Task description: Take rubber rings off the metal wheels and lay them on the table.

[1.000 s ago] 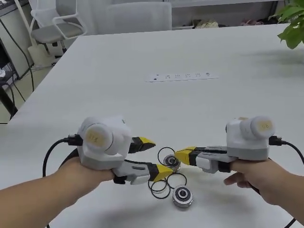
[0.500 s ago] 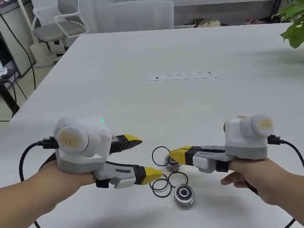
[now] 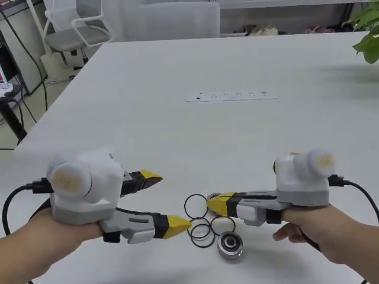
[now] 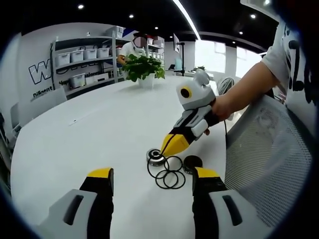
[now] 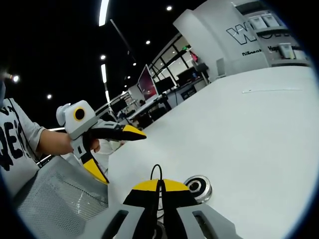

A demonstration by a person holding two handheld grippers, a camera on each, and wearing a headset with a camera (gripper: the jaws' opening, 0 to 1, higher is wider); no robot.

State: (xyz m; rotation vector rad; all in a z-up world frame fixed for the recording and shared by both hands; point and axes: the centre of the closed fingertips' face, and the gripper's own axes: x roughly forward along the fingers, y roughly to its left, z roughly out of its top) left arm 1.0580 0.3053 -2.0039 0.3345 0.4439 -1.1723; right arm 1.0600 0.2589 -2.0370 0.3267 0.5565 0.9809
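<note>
My right gripper (image 3: 209, 203) (image 5: 159, 185) is shut, pinching a thin black rubber ring (image 3: 196, 206) (image 5: 155, 169) at its yellow tips. One metal wheel (image 5: 198, 185) (image 4: 156, 157) lies just beyond those tips. A second wheel (image 3: 230, 245) (image 4: 192, 163) sits nearer to me on the white table (image 3: 177, 118). Several loose black rings (image 3: 202, 231) (image 4: 168, 177) lie overlapping between the wheels. My left gripper (image 3: 163, 200) (image 4: 153, 174) stands open to the left of the pile, apart from it, jaws empty. It also appears in the right gripper view (image 5: 122, 157).
A white power strip (image 3: 231, 95) lies mid-table. A potted plant (image 3: 370, 35) (image 4: 142, 67) stands at the far right corner. Chairs (image 3: 77, 26) stand beyond the far left edge, and a grey mesh chair (image 4: 269, 149) is close behind me.
My left gripper has drawn back to the left, away from the wheels and rings. The right gripper stays shut near the far wheel, dipped slightly lower.
</note>
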